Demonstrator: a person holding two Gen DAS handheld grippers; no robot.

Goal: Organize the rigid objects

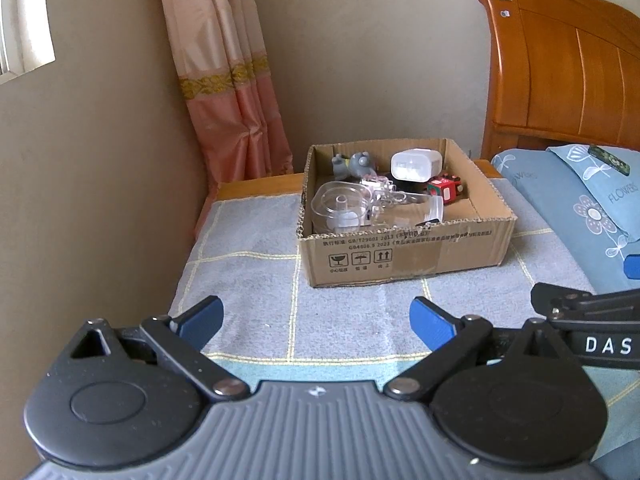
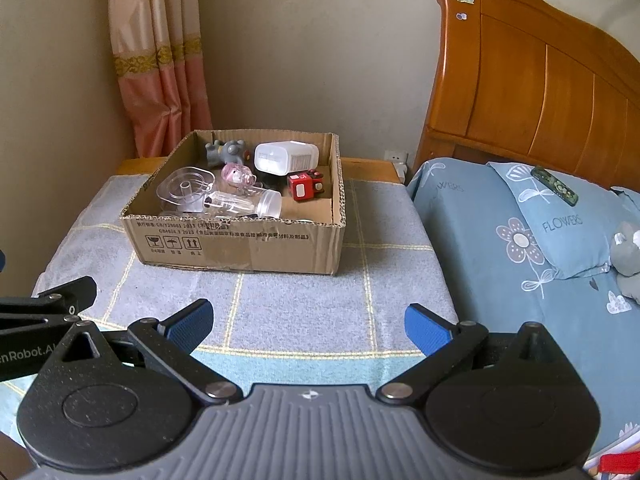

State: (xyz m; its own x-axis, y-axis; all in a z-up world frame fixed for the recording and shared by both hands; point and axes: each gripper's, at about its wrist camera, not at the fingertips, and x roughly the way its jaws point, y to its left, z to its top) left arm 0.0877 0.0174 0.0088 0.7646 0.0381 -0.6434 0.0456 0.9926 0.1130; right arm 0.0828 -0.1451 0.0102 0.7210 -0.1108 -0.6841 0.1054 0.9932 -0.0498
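An open cardboard box (image 1: 404,254) (image 2: 240,246) stands on a grey checked towel. In it lie a clear plastic dish (image 1: 340,204) (image 2: 185,190), a clear bottle (image 2: 244,202), a white container (image 1: 416,165) (image 2: 286,156), a red cube (image 1: 446,190) (image 2: 306,186), a grey animal figure (image 1: 354,164) (image 2: 226,151) and a pink toy (image 2: 239,174). My left gripper (image 1: 316,320) is open and empty, well in front of the box. My right gripper (image 2: 308,322) is open and empty, also in front of the box.
The towel (image 1: 248,276) (image 2: 304,292) covers a low wooden table. A bed with a blue flowered pillow (image 2: 560,216) and wooden headboard (image 2: 532,80) is at the right. A grey plush toy (image 2: 626,256) lies on the bed. A curtain (image 1: 228,72) hangs at the left.
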